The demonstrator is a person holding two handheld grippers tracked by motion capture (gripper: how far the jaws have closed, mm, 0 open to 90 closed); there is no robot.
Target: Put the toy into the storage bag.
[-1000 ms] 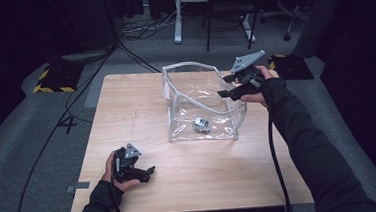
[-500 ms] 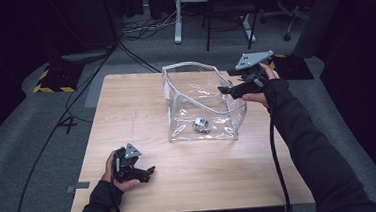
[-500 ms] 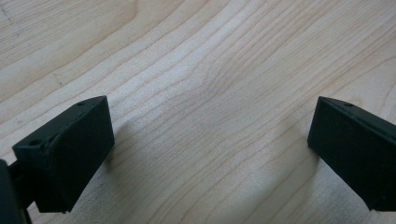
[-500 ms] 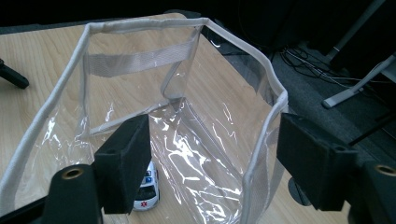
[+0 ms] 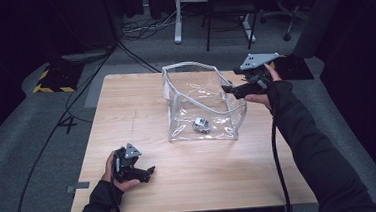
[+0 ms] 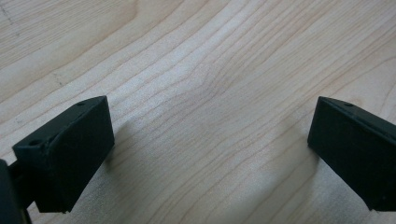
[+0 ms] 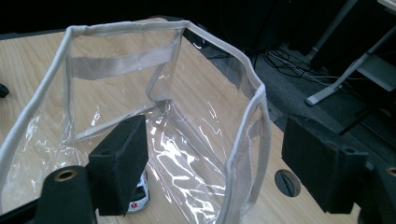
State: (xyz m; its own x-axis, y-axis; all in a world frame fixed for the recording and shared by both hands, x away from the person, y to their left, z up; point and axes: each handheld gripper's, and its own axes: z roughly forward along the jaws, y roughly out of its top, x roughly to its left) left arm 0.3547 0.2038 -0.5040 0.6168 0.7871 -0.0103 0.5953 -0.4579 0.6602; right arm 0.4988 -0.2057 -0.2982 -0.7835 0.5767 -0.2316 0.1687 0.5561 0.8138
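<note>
I see the left gripper (image 5: 149, 172) and the right gripper (image 5: 230, 89) as black bodies, each topped by 1 grey 3-cornered plate. Each carries 2 blocky matte-black jaws with small round holes. Both sleeves are black. A black cable trails from each gripper.

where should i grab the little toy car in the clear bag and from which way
Come straight down through the open top of the clear bag; its soft walls block any side approach. The toy car lies on the bag's floor near the front wall, so close the jaws across its narrow body. The open right gripper, at the rim, seems best placed.
</note>
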